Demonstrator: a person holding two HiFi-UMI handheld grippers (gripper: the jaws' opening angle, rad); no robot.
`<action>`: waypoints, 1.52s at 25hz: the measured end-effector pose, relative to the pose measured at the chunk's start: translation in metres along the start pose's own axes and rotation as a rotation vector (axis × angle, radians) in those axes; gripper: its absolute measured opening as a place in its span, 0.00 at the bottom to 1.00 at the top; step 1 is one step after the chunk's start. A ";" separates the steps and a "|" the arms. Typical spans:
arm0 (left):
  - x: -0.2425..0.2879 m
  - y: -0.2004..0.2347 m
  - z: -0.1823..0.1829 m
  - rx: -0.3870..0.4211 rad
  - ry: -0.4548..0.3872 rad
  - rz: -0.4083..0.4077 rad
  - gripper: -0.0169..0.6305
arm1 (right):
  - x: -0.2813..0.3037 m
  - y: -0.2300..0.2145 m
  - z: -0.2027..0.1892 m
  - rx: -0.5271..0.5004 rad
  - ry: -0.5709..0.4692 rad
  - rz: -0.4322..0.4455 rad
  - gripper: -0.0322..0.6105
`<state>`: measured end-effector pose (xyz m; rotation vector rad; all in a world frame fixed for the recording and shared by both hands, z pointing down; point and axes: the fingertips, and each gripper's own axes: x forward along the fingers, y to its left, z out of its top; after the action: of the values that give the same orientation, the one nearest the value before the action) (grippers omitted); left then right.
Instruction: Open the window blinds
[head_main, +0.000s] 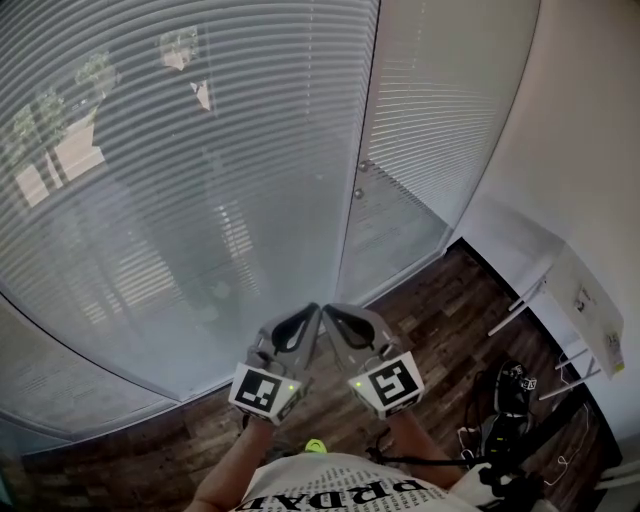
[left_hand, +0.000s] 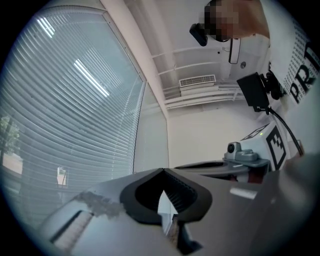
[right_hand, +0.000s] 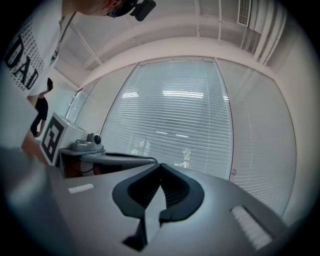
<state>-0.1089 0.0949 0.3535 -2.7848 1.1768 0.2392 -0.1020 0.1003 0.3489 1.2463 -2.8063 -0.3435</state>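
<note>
The window blinds (head_main: 180, 180) are thin horizontal slats, pale grey-white and slightly glossy, lowered over the whole tall pane, with ceiling lights mirrored as bright streaks. To the right of the blinds, past a slim pale frame, stands a second slatted panel (head_main: 440, 100), and a small round knob (head_main: 358, 192) sits on the frame between them. Below the blinds runs a floor (head_main: 450, 310) of dark, streaky wood planks.

The left claw (head_main: 316, 309) and the right claw (head_main: 328, 310) are held side by side in front of the lower part of the blinds, pointing at them but apart from them; neither touches a slat. Each is smooth grey plastic with ribbed black pads. The left claw (left_hand: 162, 171) is clenched, its tips meeting with nothing between them. The right claw (right_hand: 160, 165) is likewise clenched and empty. In the right gripper view the blinds (right_hand: 170, 125) fill the space beyond the tips; in the left gripper view the blinds (left_hand: 65, 125) lie to the left of the claw.

Each claw carries a white cube with black square markers (head_main: 262, 390), and a small green light glows beside it. The person's white shirt (right_hand: 20, 65) bears bold black letters, of which "DAD" can be read.
</note>
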 end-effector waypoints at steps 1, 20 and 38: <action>0.005 -0.001 0.000 -0.010 -0.004 0.005 0.01 | 0.000 -0.004 -0.002 0.000 0.000 0.004 0.06; 0.071 0.040 -0.042 -0.009 -0.025 -0.034 0.01 | 0.047 -0.068 -0.045 -0.022 0.006 -0.015 0.06; 0.137 0.121 -0.067 -0.060 -0.028 -0.125 0.01 | 0.131 -0.131 -0.075 0.046 0.028 -0.117 0.06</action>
<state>-0.0950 -0.0966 0.3893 -2.8831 1.0017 0.3056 -0.0847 -0.0947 0.3869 1.4176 -2.7396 -0.2665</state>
